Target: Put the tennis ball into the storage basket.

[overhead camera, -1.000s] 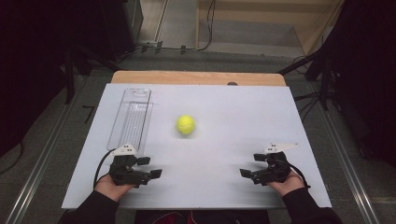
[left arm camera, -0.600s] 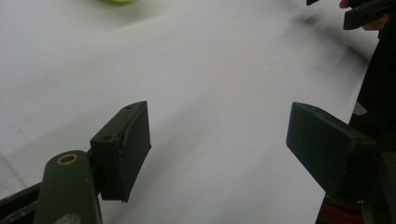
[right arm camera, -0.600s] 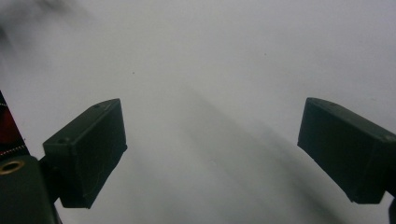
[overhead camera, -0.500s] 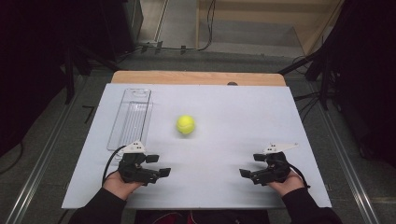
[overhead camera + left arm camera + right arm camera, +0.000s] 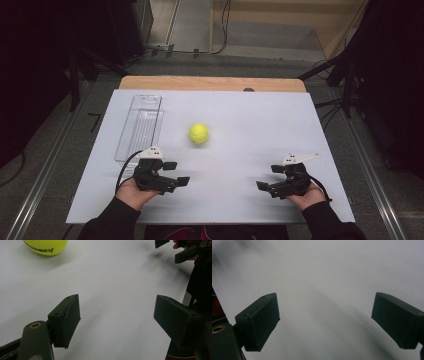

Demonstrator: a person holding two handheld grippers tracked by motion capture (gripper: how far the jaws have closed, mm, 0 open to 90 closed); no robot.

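Observation:
A yellow-green tennis ball [image 5: 198, 133] rests near the middle of the white table top [image 5: 250, 115]; the left gripper view catches its lower part at the upper left, ball [image 5: 46, 246]. My left gripper [image 5: 176, 173] is held low at the front left, below and slightly left of the ball, open and empty, pointing right. Through its own camera the left gripper [image 5: 117, 312] has bare table between its jaws. My right gripper [image 5: 268, 176] is at the front right, open and empty, pointing left; it also appears as the right gripper [image 5: 175, 250] far off. Its own view has the right gripper [image 5: 325, 315] over bare table.
A clear plastic tray [image 5: 140, 127], long and narrow, lies along the left side of the table, just beyond my left hand. A wooden strip [image 5: 210, 83] borders the far edge. Dark equipment and cables stand on the floor around the table.
My left gripper has shifted right and a little forward, toward the ball. The right gripper and the ball have stayed where they were.

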